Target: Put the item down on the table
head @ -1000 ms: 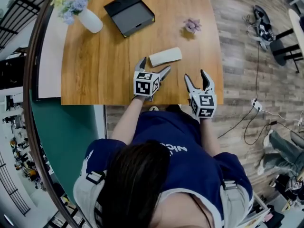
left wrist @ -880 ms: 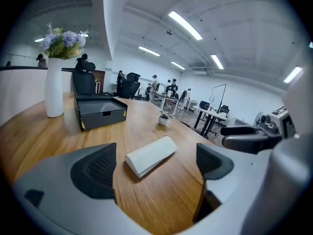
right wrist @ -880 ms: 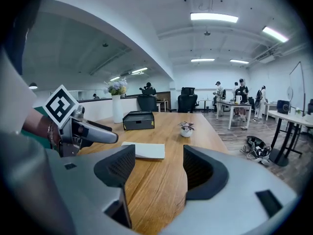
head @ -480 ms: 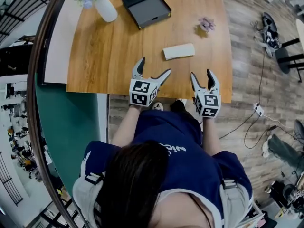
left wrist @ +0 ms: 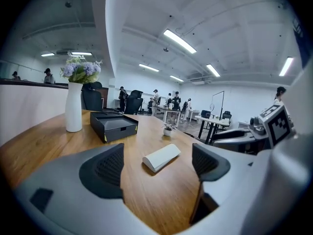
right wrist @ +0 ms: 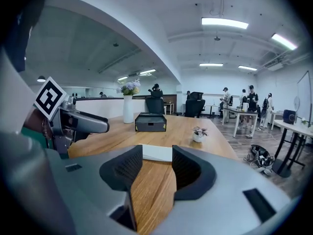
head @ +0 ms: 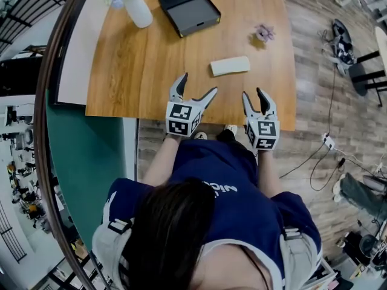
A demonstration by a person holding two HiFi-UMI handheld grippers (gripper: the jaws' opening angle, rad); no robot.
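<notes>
far ahead and to the left of the left gripper (head: 199, 83), a white vase (head: 138, 9) of flowers stands on the wooden table (head: 133, 71), and a black box (head: 188, 8) sits well ahead of that gripper. the left gripper hovers at the table's near edge, its jaws wide apart after just closing a touch, with nothing between the pads. the white oblong item (head: 230, 66) lies flat on the table just ahead of its right jaw tip, touching neither gripper. the right gripper (head: 253, 93) hangs beside the left one, its jaws just drawn in to a narrow, empty gap, with the item ahead and slightly left. a small potted plant (head: 263, 33) stands farther ahead.
</notes>
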